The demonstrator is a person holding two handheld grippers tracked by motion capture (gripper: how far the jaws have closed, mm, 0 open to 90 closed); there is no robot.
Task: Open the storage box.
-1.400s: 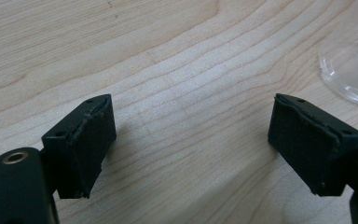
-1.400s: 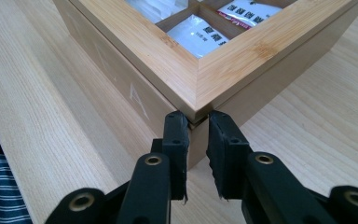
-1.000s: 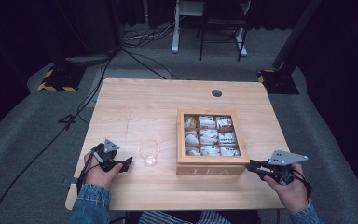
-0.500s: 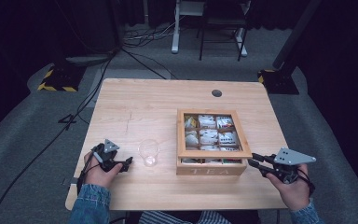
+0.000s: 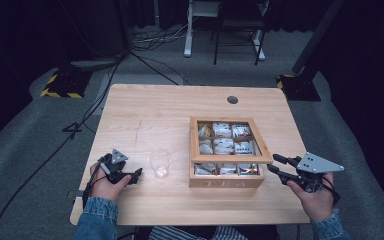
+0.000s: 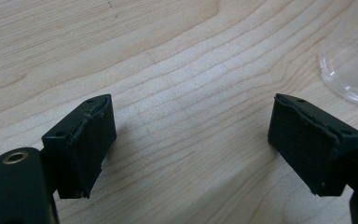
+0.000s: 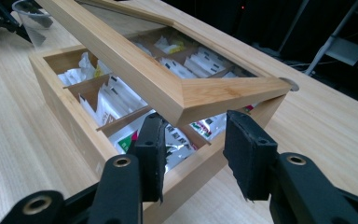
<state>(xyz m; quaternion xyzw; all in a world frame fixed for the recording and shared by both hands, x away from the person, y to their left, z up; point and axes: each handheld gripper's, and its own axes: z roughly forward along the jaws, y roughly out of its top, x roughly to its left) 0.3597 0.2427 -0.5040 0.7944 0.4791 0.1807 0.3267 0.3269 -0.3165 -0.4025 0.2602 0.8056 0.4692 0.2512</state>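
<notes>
The wooden tea box (image 5: 228, 150) sits on the right half of the bench (image 5: 155, 115); its little square parts hold tea bags (image 7: 121, 100) in white packets; its glass lid (image 7: 177, 88) is partly lifted, its corner just above the right gripper (image 7: 193, 154), whose jaws have just been opening and sit a little apart with no grip on it; the clear cup (image 5: 159, 163) stands left of the box, looking empty; the left gripper (image 6: 191, 140) rests wide open near the cup, holding nothing; a second ago the lid lay flat, and the right hand (image 5: 315, 197) sat closer to the box.
</notes>
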